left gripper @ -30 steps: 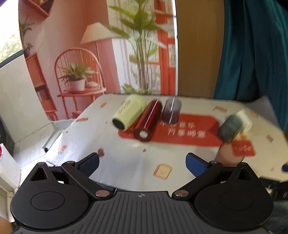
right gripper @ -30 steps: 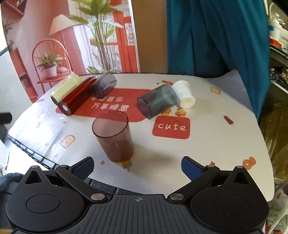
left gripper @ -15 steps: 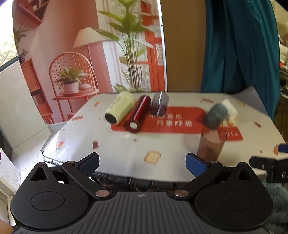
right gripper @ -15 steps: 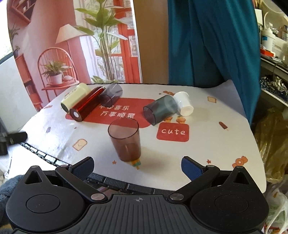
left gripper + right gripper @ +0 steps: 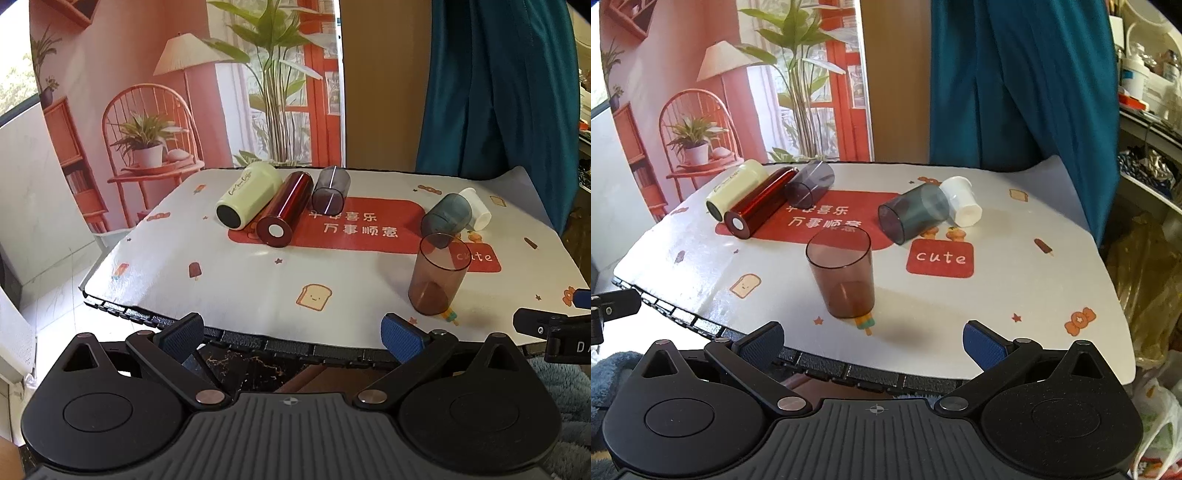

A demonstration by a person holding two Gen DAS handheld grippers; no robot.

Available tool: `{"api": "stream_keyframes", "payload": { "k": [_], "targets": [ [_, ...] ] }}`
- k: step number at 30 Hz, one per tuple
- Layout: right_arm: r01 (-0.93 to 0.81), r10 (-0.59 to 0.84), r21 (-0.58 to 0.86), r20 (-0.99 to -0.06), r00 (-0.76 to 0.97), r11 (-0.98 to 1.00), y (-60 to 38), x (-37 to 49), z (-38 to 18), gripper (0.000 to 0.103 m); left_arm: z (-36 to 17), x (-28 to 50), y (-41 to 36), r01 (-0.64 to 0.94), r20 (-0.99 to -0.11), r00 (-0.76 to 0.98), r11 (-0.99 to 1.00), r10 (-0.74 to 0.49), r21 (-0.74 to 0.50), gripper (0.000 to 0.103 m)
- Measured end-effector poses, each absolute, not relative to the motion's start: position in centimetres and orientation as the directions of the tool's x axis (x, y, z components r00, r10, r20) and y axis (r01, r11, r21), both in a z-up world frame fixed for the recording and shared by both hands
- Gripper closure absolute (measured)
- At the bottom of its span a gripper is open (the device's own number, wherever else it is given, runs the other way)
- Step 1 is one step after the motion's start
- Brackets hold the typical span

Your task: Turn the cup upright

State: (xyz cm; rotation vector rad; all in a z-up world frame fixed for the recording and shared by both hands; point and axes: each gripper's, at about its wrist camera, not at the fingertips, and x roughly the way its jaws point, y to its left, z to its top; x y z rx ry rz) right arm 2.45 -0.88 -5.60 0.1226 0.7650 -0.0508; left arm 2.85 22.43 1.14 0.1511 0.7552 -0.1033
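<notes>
A brown see-through cup [image 5: 842, 273] stands upright near the table's front edge; it also shows in the left wrist view [image 5: 437, 275]. A grey-blue cup [image 5: 912, 213] lies on its side beside a white cup [image 5: 962, 201]. At the back left a cream cup [image 5: 735, 188], a red metallic cup [image 5: 761, 206] and a dark see-through cup [image 5: 809, 184] lie on their sides. My right gripper [image 5: 874, 341] is open and empty, in front of the table edge, below the brown cup. My left gripper [image 5: 291, 334] is open and empty, off the front edge.
The table has a white patterned cloth [image 5: 1015, 280] with red patches. A teal curtain [image 5: 1015, 81] hangs behind. Shelves with clutter [image 5: 1145, 110] and bags stand at the right. A printed room backdrop [image 5: 166, 92] stands at the back left.
Both grippers have pulled back from the table toward its front edge. The brown cup stays upright where it stood. Both grippers stay open.
</notes>
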Motion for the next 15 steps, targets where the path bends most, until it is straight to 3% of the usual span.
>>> {"api": "stream_keyframes", "payload": {
  "k": [15],
  "targets": [
    [0.089,-0.002,0.09,-0.695,0.719,0.992,-0.85,2.68,-5.69,0.0,0.85,3.17,22.33,0.135,-0.701,0.712,0.987,-0.032,0.092,0.0]
  ]
}}
